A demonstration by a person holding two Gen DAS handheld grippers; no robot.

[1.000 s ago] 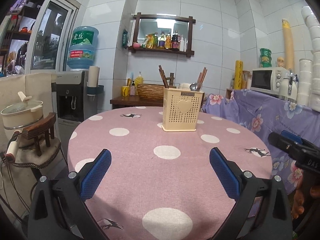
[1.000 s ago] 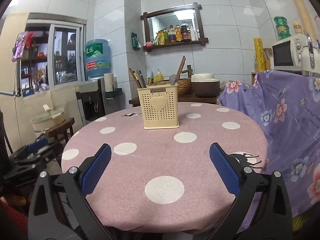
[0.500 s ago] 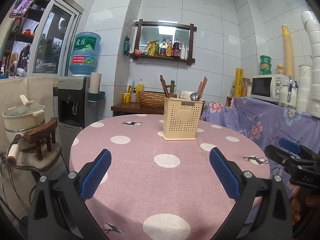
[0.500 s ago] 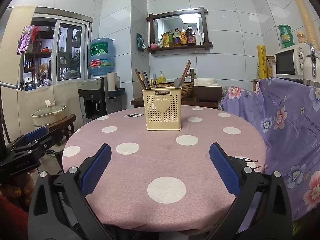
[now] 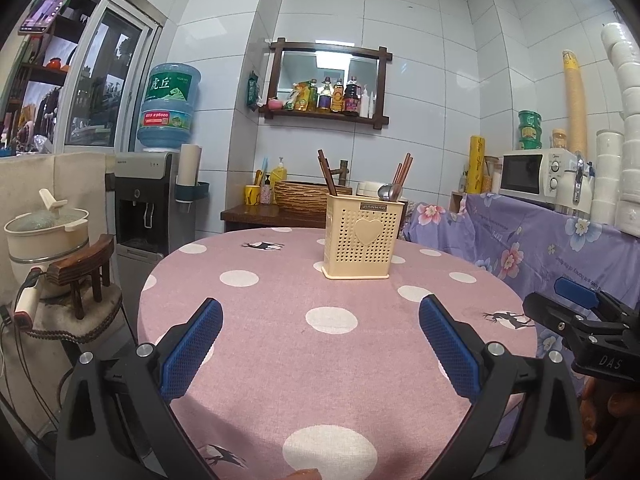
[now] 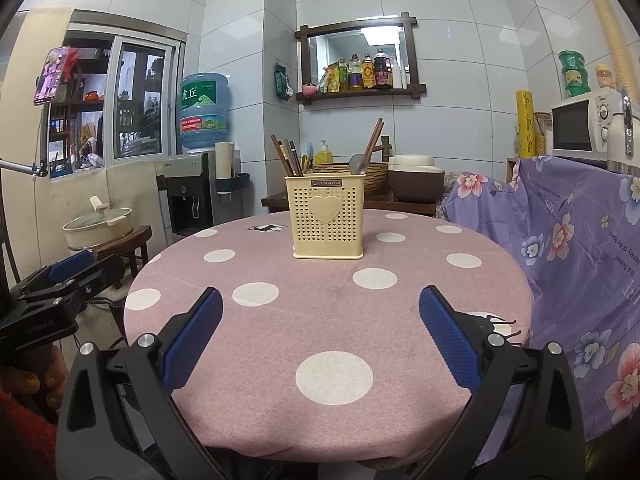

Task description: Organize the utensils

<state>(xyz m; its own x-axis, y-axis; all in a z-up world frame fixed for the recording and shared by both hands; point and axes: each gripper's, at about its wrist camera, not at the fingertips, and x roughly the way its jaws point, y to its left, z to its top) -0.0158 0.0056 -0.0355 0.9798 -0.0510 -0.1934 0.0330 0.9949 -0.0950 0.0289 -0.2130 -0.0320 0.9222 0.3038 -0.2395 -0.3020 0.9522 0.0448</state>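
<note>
Round dotted table [image 5: 280, 320] — perforated caddy [image 5: 362, 236]

Round worktop [image 5: 280, 360] under pink polka-dot cloth. Far left: water dispenser [image 5: 148, 200] with blue bottle [image 5: 170, 106]. Far wall: bottle shelf [image 5: 324, 110]. Right: white microwave [image 5: 534, 174] above purple floral cloth [image 5: 520, 248].

Lower ends of chopsticks [image 6: 287, 158] and spoon [image 6: 357, 164] hidden inside holder [image 6: 329, 222]

Round table [image 5: 280, 360] [image 6: 400, 320] — covered by a pink cloth with white polka dots and small dark deer prints. Standing directly on it, toward the far side: one cream perforated utensil holder [image 5: 362, 236] [image 6: 328, 217] with a heart on its front — upright.
</note>
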